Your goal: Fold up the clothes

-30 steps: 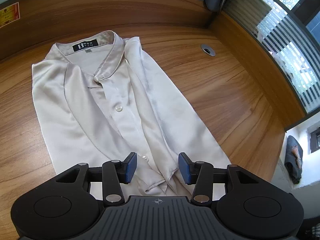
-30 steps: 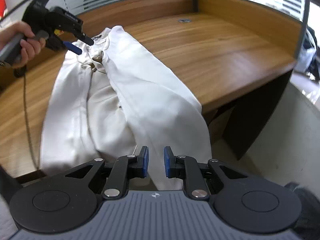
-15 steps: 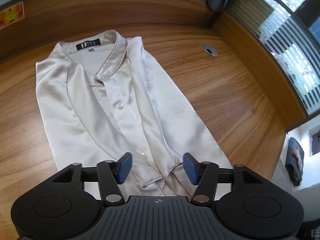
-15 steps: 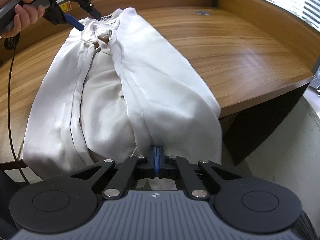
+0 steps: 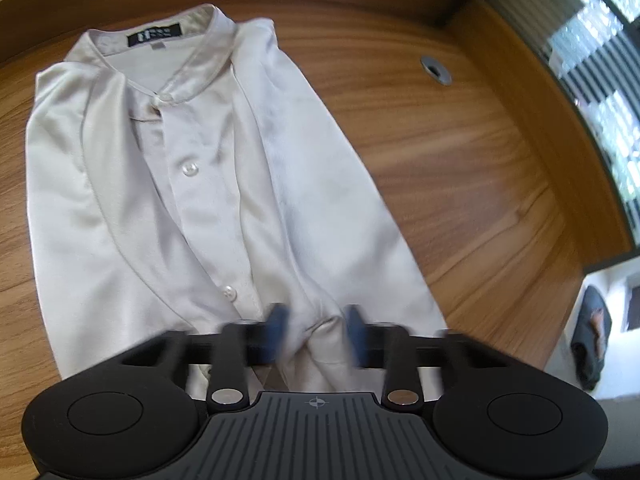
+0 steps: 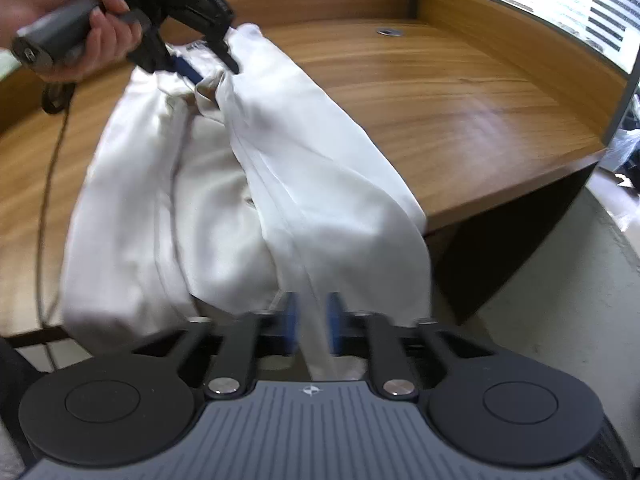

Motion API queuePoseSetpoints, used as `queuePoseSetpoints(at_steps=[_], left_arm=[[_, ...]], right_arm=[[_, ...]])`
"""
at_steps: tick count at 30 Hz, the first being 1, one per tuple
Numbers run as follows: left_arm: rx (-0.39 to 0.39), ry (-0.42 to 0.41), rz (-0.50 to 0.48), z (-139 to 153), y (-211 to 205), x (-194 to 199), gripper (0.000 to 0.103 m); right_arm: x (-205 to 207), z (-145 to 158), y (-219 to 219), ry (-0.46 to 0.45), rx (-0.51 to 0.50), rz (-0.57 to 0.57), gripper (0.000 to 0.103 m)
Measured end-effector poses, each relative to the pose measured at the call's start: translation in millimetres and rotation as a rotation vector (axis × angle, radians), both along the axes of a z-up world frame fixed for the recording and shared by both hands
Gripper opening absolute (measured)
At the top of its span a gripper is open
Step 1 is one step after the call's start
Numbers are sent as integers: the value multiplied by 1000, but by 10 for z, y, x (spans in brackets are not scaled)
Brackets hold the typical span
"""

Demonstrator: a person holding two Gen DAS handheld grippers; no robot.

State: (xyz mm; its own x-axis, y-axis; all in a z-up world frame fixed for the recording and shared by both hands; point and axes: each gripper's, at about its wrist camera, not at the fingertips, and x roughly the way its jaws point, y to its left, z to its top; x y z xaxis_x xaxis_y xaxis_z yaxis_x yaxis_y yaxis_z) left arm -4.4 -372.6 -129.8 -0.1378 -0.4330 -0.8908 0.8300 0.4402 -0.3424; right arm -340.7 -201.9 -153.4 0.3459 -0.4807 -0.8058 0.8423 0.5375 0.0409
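Wooden desk point(image 5: 460, 168), pale shirt point(image 5: 208, 184) spread flat, fabric between both grippers' parted jaws

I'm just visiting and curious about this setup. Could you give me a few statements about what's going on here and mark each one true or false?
1. The shirt lies on a wooden desk. True.
2. The shirt is dark blue. False: it is pale cream.
3. The left gripper has cloth between its open fingers. True.
4. The shirt lies wholly on the desk. False: its lower end hangs over the edge by the right gripper.
5. The collar label is black. True.
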Motion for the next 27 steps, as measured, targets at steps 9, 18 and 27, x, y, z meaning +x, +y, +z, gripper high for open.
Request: queuePoseSetpoints(at_steps=[9, 18, 27], left_arm=[[-16, -26, -10, 11, 51, 20, 15], [-72, -8, -17, 101, 37, 22, 13], [-129, 27, -51, 237, 166, 50, 13]], right_arm=[[25, -289, -115, 47, 49, 12, 31], [-117, -131, -86, 8, 41, 27, 1], [-91, 373, 306, 16, 15, -27, 1]])
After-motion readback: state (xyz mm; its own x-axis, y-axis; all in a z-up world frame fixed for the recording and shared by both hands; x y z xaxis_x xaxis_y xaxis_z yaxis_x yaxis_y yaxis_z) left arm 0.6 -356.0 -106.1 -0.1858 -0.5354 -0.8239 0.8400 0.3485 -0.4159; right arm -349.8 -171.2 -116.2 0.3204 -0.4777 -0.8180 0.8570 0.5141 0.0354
